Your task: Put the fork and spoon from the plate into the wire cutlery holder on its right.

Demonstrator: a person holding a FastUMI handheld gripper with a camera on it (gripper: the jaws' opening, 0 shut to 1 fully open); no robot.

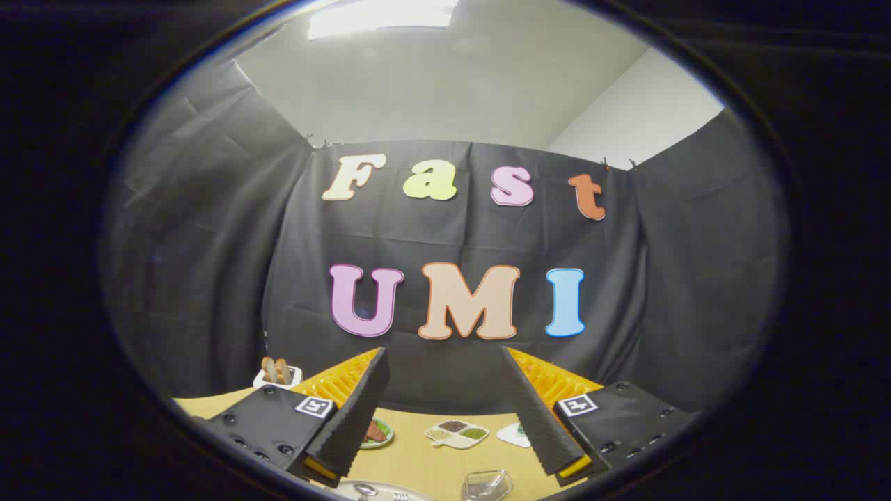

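My gripper (444, 351) is open, held high above the table and looking at the booth wall, with nothing between its fingers. Below and between the fingers, at the near end of the yellow table (418, 463), the far rim of a silvery plate (346, 488) is in sight. On it lie the bowl of a spoon (365, 490) and the tines of a fork (400, 496). To the plate's right stands the cutlery holder (487, 484), seen from above, with its inside not clear to me.
Further back on the table are a small plate with food (376, 433), a white divided dish of grains (456, 433) and a small white dish (514, 435). A white tub with bread-like sticks (277, 374) stands at the back left.
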